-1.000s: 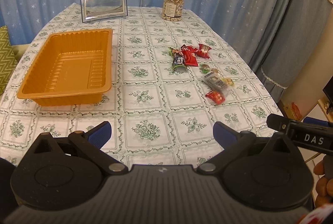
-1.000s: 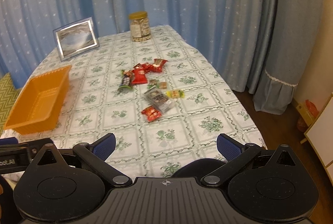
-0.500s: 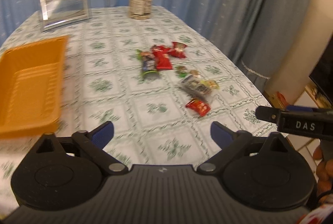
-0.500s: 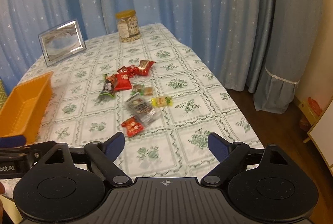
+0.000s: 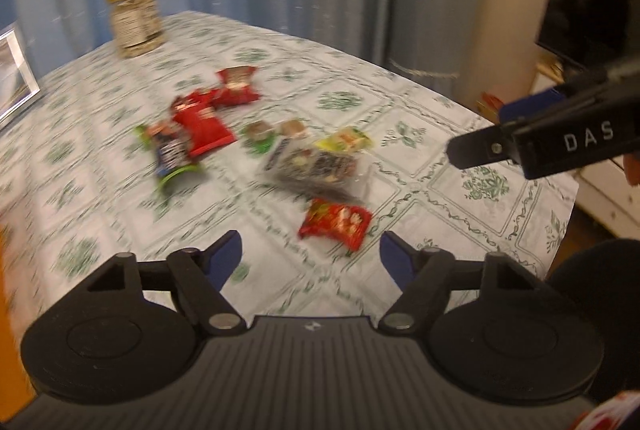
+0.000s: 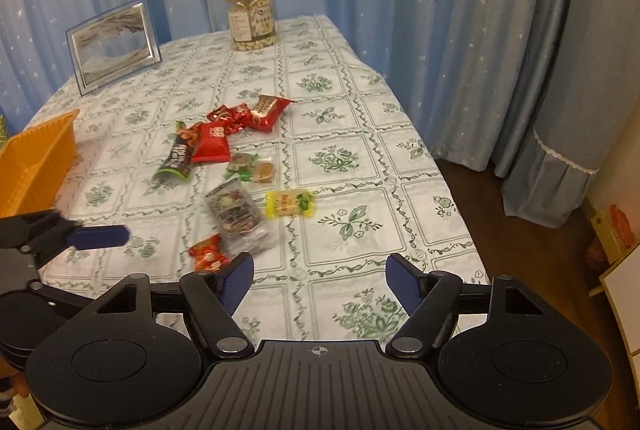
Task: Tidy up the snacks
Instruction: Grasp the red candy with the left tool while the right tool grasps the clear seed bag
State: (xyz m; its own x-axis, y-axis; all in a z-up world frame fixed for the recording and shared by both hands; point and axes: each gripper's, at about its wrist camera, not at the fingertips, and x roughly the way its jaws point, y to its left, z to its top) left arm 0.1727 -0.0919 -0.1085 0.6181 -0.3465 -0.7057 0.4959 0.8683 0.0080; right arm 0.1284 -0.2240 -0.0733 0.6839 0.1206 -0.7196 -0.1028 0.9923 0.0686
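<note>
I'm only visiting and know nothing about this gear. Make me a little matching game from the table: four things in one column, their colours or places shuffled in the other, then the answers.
Things:
1. jar of nuts
2. picture frame
3. yellow candy
4. orange tray

Descriptions:
A. at the left edge of the table, nothing seen inside it
B. far end of the table, gold lid
C. silver rim, standing upright, far left
D. lying right of the clear packet

Pairs: 1-B, 2-C, 3-D, 4-A
</note>
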